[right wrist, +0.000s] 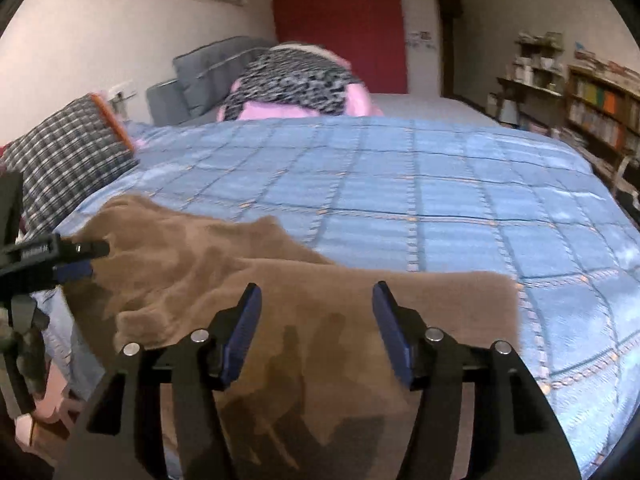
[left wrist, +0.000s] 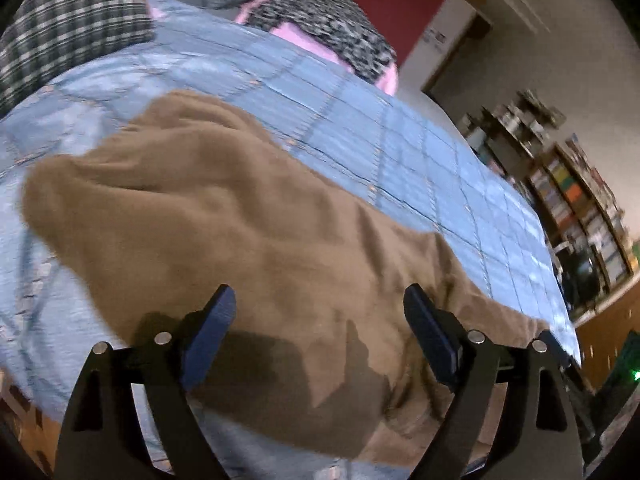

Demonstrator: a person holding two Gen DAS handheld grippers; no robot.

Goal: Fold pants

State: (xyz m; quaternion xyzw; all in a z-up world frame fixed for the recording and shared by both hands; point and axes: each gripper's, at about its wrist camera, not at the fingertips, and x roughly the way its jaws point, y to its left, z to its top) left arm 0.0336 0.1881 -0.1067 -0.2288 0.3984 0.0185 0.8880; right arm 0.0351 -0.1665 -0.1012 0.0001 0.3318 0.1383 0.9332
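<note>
The brown pants lie on a blue checked bedspread, near its front edge. In the right wrist view their long axis runs across the frame from a rumpled end at middle left to a straight, squared edge at lower right; in the left wrist view the same cloth slants from upper left down to lower right. The right gripper hangs over the flat part, jaws apart with nothing pinched between them. The left gripper stands wider open over the cloth, also empty. Only the right wrist view shows the left gripper from outside, at the far left edge beside the rumpled end; whether it touches the cloth I cannot tell. Past the pants, open bedspread fills the middle and right of the frame. A plaid pillow sits at left, a spotted pink bundle at upper centre, and bookshelves at right.
</note>
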